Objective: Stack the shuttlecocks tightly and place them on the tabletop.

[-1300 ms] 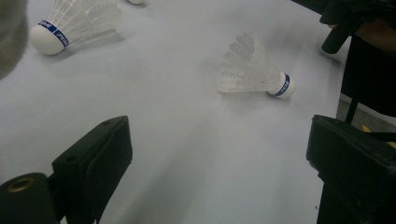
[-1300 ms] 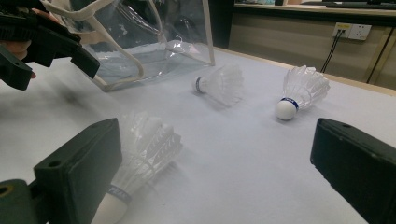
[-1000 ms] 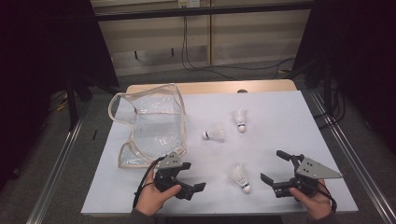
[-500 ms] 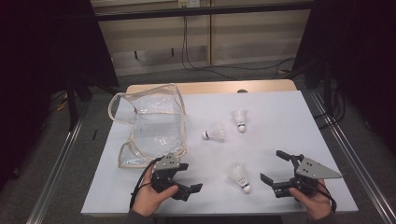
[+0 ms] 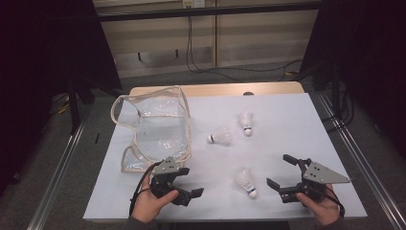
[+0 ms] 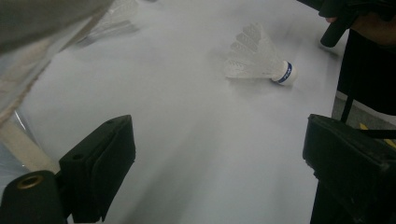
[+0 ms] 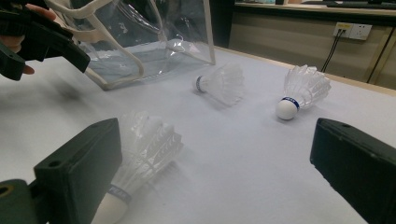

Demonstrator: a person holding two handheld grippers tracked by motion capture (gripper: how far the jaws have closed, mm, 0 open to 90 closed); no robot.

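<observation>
White worktop (image 5: 287,143) carries both hands low at its near edge — left claw (image 5: 184,184) and right claw (image 5: 283,171) gaping, empty — flanking the nearest shuttlecock (image 5: 246,181).

white table (image 5: 297,120), wall socket (image 7: 353,31) (cables plugged in)

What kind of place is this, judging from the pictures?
Probably an indoor lab or recording workspace, not a home. A white-covered table stands inside a metal frame, cables run down the wall to sockets, and a person holds the left gripper and right gripper above three shuttlecocks and a clear bag.
</observation>
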